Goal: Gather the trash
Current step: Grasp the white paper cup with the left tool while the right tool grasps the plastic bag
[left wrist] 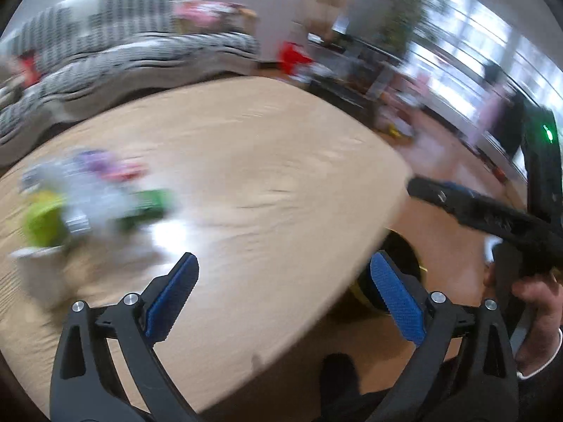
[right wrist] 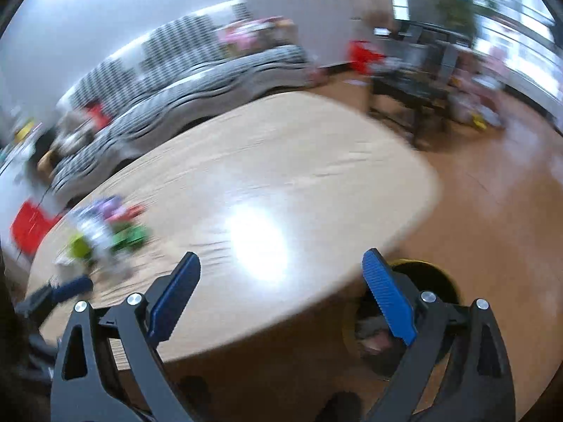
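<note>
A blurred heap of trash (left wrist: 88,200) lies on the left part of the light wooden table (left wrist: 264,161): clear plastic, a lime-green cup, a green wrapper, purple and red bits. It also shows in the right wrist view (right wrist: 105,232). My left gripper (left wrist: 285,274) is open and empty above the table's near edge, right of the heap. My right gripper (right wrist: 281,270) is open and empty over the near right edge. A round black bin with a yellow rim (right wrist: 425,281) stands on the floor below the table edge; it also shows in the left wrist view (left wrist: 401,267).
A black-and-white patterned sofa (left wrist: 133,59) runs behind the table. A dark low table with clutter (right wrist: 415,88) and red items stand at the back right by the windows. Brown floor (right wrist: 492,211) lies right of the table. The right gripper shows in the left wrist view (left wrist: 492,211).
</note>
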